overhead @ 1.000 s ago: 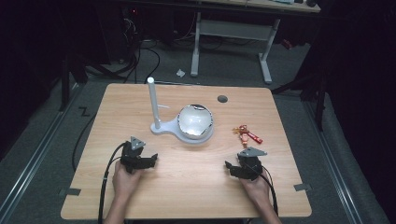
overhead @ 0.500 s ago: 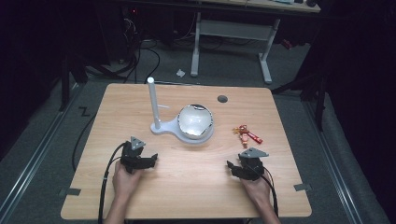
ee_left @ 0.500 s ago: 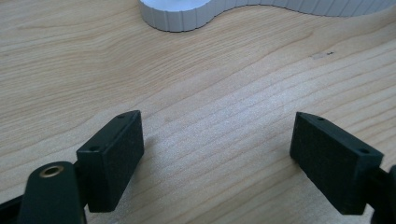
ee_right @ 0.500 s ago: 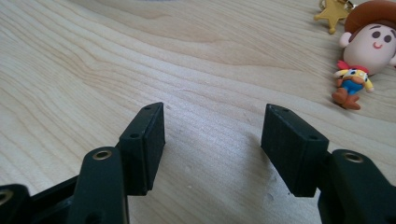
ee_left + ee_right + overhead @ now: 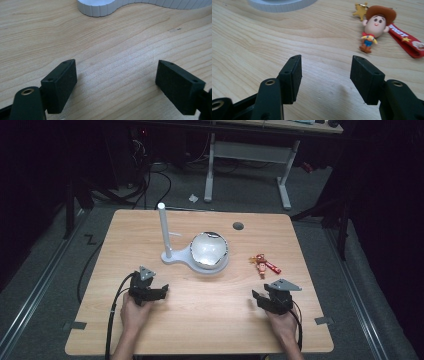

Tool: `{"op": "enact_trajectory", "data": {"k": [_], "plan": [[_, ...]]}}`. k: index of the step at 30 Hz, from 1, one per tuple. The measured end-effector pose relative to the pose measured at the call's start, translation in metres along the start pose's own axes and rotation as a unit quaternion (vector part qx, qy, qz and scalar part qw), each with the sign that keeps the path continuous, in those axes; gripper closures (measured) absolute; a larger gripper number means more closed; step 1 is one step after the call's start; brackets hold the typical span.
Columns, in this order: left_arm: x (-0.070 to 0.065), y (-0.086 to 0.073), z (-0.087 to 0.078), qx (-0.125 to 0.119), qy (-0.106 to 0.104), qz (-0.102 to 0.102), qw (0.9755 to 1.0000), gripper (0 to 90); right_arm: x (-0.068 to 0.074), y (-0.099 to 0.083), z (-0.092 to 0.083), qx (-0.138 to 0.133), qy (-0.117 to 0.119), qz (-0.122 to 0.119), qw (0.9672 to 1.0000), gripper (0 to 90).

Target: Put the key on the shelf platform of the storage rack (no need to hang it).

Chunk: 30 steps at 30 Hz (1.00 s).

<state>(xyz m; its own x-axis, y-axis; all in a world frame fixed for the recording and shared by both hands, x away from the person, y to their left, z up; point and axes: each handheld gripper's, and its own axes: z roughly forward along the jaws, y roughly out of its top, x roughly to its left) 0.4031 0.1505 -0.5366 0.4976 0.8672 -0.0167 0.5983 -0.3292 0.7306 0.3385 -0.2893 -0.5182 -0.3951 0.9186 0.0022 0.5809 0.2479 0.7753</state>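
Keychain figure lies nearer our right gripper, at about one o'clock from it.

We hold the right gripper (image 5: 261,299) low on the counter (image 5: 210,320), jaws parted wide and empty; in the right gripper view the cowboy keychain figure (image 5: 374,25) sits ahead and to the right, apart from the jaws, its red strap (image 5: 405,41) trailing off toward four o'clock. Judging from the high view, its long axis runs from ten to four o'clock. Our left gripper (image 5: 156,292), also spread wide with nothing in it, faces the white stand (image 5: 172,252) with the bowl-shaped dish (image 5: 209,249), well apart from the figure. We judge the right hand better placed.
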Motion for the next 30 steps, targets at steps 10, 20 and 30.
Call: {"op": "enact_trajectory", "data": {"k": [10,20,30], "plan": [[0.000,0.000,0.000,0.000,0.003,-0.002,1.0000,17.4,-0.029,0.003,-0.005,0.002,-0.011,0.025,0.9996,41.3],[0.000,0.000,0.000,0.001,0.002,0.001,1.0000,16.8,-0.051,0.018,-0.001,-0.002,-0.011,0.054,0.9985,31.2],[-0.001,0.000,0.000,0.000,0.003,0.001,1.0000,16.9,-0.063,0.035,0.006,-0.001,-0.015,0.064,0.9978,25.6]]}}
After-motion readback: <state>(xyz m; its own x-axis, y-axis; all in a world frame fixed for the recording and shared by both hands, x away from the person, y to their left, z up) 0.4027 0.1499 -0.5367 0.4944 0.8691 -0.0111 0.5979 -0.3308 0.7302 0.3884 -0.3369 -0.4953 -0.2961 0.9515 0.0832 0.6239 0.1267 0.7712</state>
